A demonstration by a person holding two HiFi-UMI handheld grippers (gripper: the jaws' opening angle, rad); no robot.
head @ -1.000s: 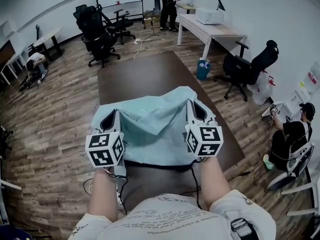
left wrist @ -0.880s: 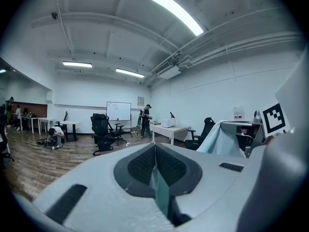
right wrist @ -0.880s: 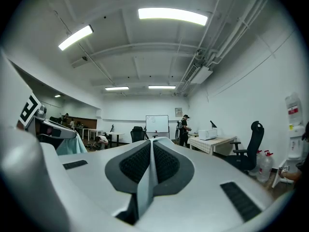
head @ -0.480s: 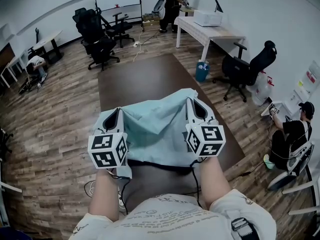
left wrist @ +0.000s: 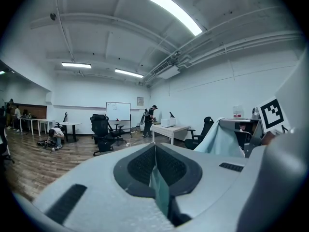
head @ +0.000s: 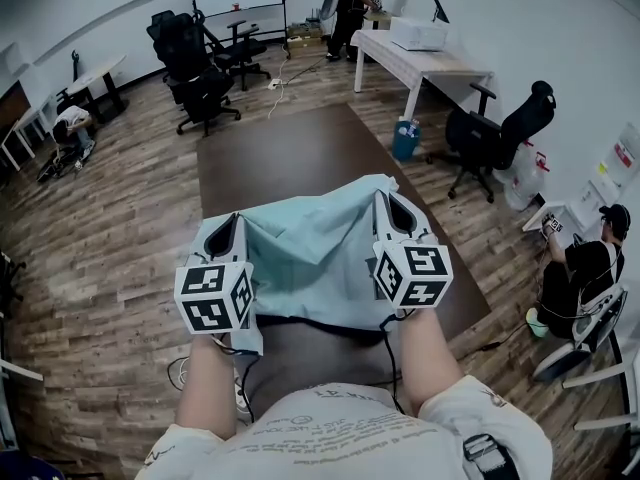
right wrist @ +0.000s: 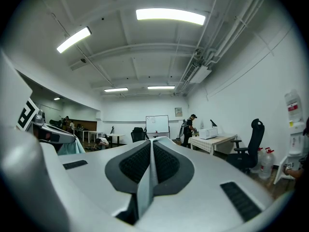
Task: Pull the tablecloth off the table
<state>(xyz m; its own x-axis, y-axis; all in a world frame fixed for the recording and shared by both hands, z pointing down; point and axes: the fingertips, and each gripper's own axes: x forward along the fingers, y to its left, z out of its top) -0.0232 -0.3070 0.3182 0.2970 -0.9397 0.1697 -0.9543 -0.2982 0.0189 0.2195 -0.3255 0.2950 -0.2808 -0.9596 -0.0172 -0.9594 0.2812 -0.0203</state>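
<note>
A light teal tablecloth (head: 305, 258) hangs bunched between my two grippers, lifted above the near half of the dark brown table (head: 290, 153). My left gripper (head: 235, 226) is shut on the cloth's left edge. A thin fold of cloth (left wrist: 160, 190) shows pinched between the pads in the left gripper view. My right gripper (head: 388, 206) is shut on the right edge, with a strip of cloth (right wrist: 144, 185) between its pads. The far half of the table is bare. The cloth's lower hem drapes toward my body.
A blue bin (head: 406, 138) stands by the table's far right corner, with a black office chair (head: 495, 133) beyond it. A white desk (head: 420, 58) with a person beside it is at the back. More chairs (head: 200, 78) stand at the back left. A seated person (head: 585, 263) is at the right.
Hardly anything differs: both grippers stay shut on the cloth at about the same height, and the head view has shifted slightly.
</note>
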